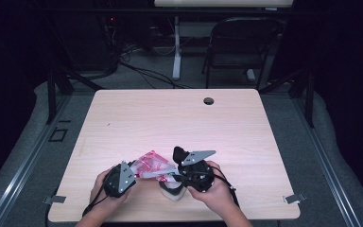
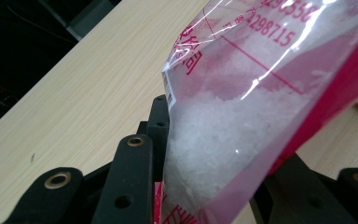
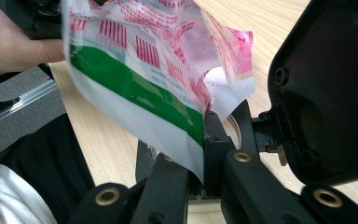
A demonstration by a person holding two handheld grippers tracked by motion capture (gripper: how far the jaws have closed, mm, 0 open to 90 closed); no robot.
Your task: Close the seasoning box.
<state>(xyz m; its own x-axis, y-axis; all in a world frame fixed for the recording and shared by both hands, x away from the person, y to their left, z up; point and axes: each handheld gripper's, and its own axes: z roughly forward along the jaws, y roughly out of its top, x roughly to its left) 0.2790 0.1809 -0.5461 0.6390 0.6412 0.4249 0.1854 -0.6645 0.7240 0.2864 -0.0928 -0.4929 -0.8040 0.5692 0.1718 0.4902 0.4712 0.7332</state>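
Note:
A clear plastic bag point(image 1: 151, 164) with red print, a green band and white crystals inside hangs just above the table's front edge, stretched between both grippers. My left gripper point(image 1: 131, 172) is shut on the bag's crystal-filled end point(image 2: 223, 121), which bulges between its jaws point(image 2: 214, 156). My right gripper point(image 1: 176, 176) is shut on the bag's flat sealed edge point(image 3: 168, 93), pinching it at the fingertips point(image 3: 205, 140). A white bowl point(image 1: 172, 193) sits on the table right under the bag's right end; its rim point(image 3: 233, 127) shows behind the right jaws.
The light wooden table point(image 1: 179, 118) stretches away beyond the bag, with a cable hole point(image 1: 209, 100) near its far edge. A folding chair point(image 1: 238, 45) and a desk leg point(image 1: 176, 47) stand behind it. A black housing point(image 3: 326, 88) looms beside the right jaws.

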